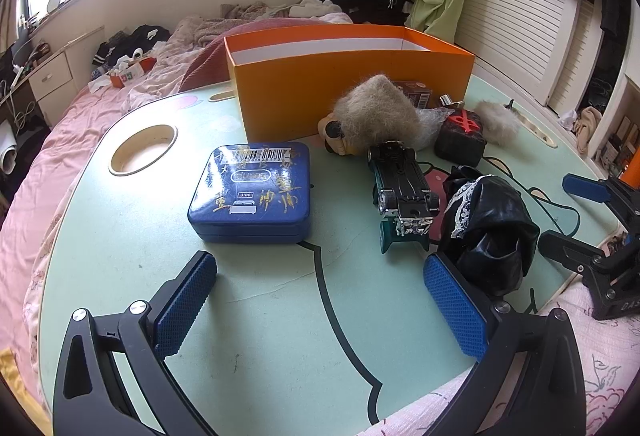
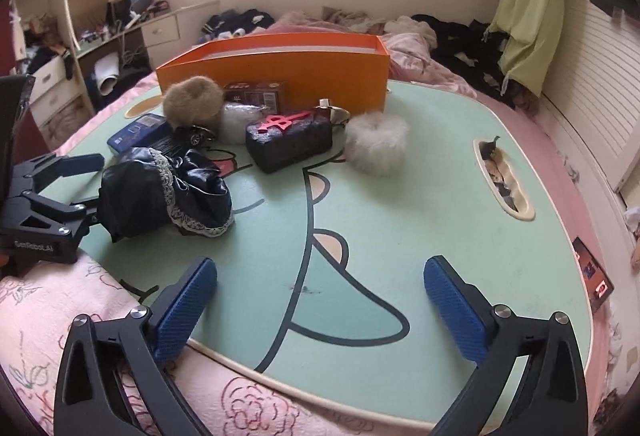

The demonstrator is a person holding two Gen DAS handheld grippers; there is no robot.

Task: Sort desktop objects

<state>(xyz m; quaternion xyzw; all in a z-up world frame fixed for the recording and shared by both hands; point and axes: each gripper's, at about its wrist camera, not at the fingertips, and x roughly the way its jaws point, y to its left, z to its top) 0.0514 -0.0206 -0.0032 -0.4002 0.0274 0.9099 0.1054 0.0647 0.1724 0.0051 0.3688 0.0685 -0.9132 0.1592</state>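
Both your left gripper (image 1: 320,300) and right gripper (image 2: 320,300) gape wide, empty. The blue tin (image 1: 252,192) sits mid-tabletop before the orange box (image 1: 348,88); straddle it squarely, then squeeze.

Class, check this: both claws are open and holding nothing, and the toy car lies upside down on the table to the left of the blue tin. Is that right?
One detail is wrong. In the left wrist view the toy car, upside down, lies to the right of the blue tin, not the left. The left claw and right claw are open and hold nothing.
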